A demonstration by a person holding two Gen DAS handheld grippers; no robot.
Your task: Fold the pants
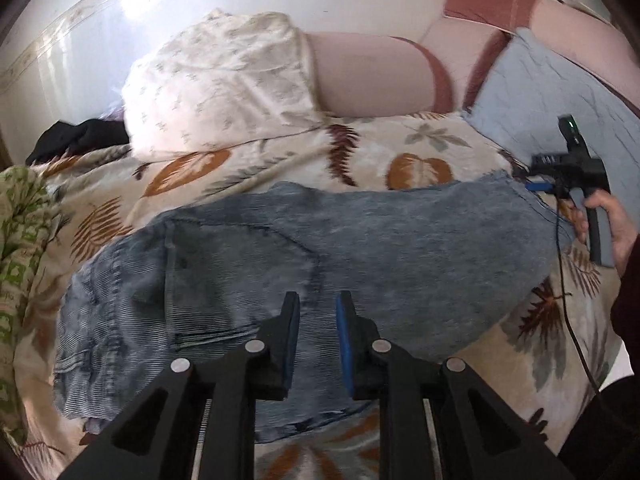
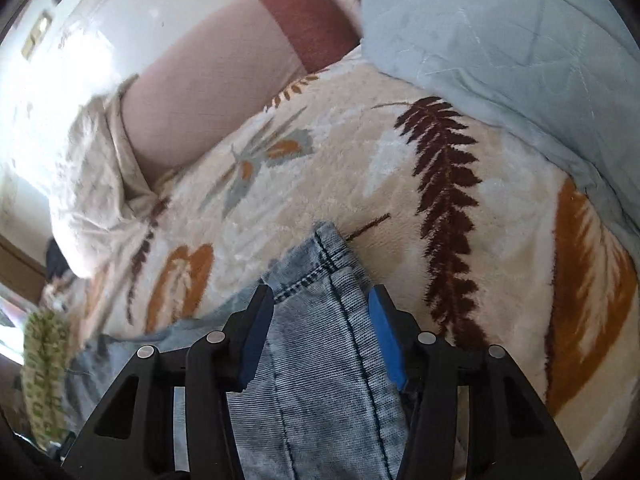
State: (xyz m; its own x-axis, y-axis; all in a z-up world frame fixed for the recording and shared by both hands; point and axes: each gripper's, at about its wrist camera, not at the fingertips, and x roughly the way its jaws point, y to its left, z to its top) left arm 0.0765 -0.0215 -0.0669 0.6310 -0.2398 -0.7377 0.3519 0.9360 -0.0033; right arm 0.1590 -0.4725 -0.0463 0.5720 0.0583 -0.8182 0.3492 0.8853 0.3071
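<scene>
The jeans (image 1: 304, 248) lay across the leaf-print blanket (image 1: 400, 140) on the bed, waist end with its back pocket toward the left of the left wrist view, leg end running off to the right. They looked already doubled lengthwise, one leg on the other, though that was a judgement from the outline. The left gripper (image 1: 318, 312) hung over the seat area, its jaws parted with a gap between the blue pads and nothing held. The right gripper (image 2: 320, 304) sat low at the leg end, jaws spread wide, the hem (image 2: 332, 248) just ahead of them and the side seam running between; whether the pads touched the cloth could not be told, but nothing was pinched. From the left camera that right gripper (image 1: 544, 188) showed at the hem, with the person's hand (image 1: 616, 228) on its grip.

Denim like this would handle as thick, fairly heavy cloth: soft enough to bend, stiff enough to keep a crease, not slippery. The hem's stitched double edge looked the best place to bite, taking both layers together. A pinch on one layer would likely let the lower leg drag and skew. A pillow (image 1: 224, 80) and a blue quilt (image 2: 500, 40) lay beyond, well apart from the jeans
</scene>
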